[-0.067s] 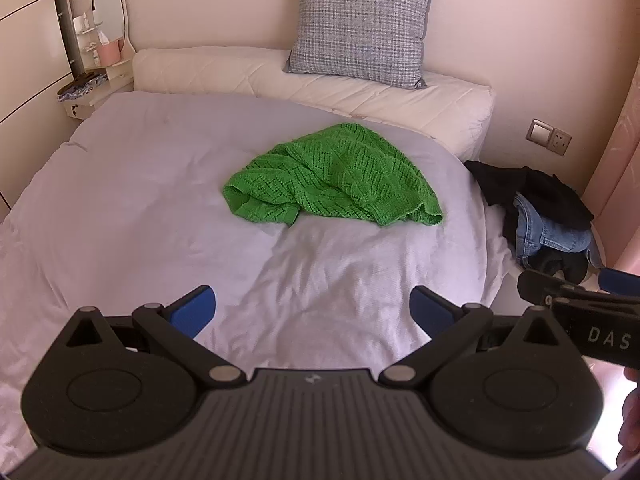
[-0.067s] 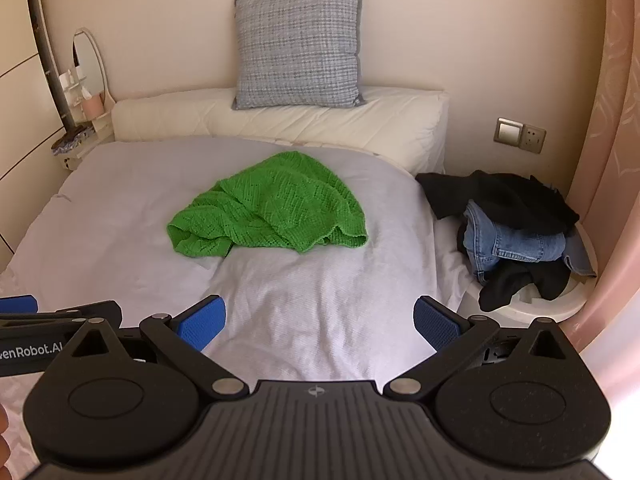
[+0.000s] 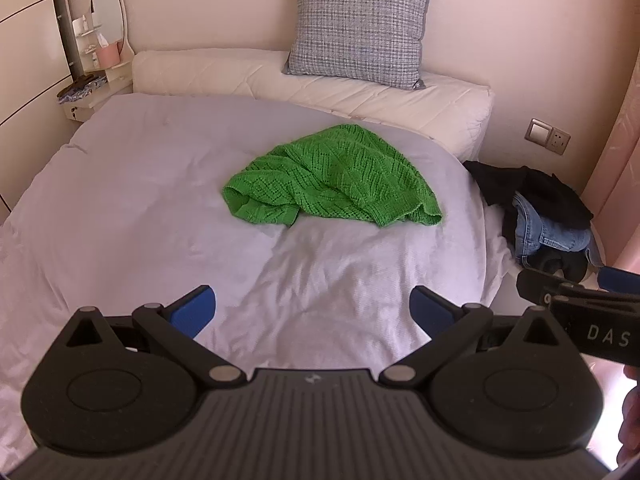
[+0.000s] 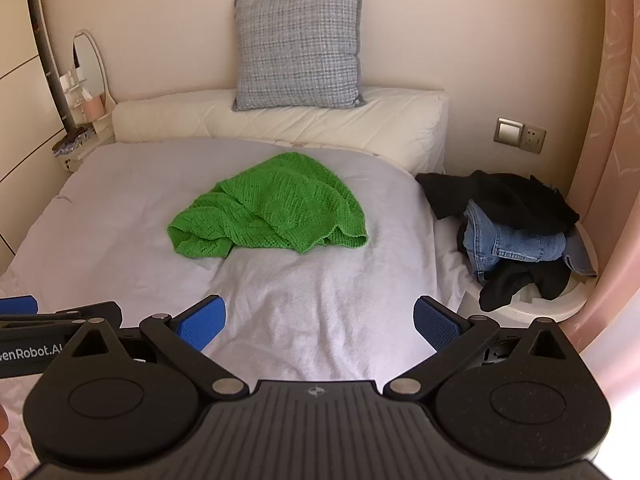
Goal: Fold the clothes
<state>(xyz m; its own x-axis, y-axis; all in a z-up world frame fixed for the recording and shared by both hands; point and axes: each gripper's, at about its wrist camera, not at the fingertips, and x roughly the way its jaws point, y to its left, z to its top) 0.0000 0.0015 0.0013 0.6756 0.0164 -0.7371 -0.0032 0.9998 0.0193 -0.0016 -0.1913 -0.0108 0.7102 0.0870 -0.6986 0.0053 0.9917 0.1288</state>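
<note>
Left wrist view: nearest the lens, the left tongs (image 3: 313, 309) stood spread wide, blue pads (image 3: 196, 310) apart and gripping nothing, held above the near part of the bed (image 3: 120, 208). At the right edge of that view part of the right tongs (image 3: 576, 300) intruded, seen side-on beside the left tool. Right wrist view: the right tongs (image 4: 319, 318) likewise stood spread wide with nothing between the blue pads (image 4: 202, 322), and the left tool showed at the left edge. Beyond both tools lay the pale lilac bed sheet (image 4: 320, 300), lightly wrinkled. Mid-bed, well clear of both tongs, lay the green knitted sweater (image 3: 332, 178) (image 4: 272, 208), crumpled in a loose heap, unfolded, with one rolled edge turned towards the cameras. To the right of the bed, off the mattress, a pile of clothes (image 4: 516, 232) sat on a low white stand (image 4: 532, 308): a black garment on top, blue jeans (image 4: 520, 240) under it, more black fabric hanging below. Farther back, a long cream bolster (image 4: 280, 120) ran across the head of the bed, and a grey checked cushion (image 4: 298, 46) leaned upright on it against the wall. At far left stood an oval mirror (image 3: 107, 10) with small items on a shelf; at far right, a wall switch and socket plate (image 4: 520, 134).
</note>
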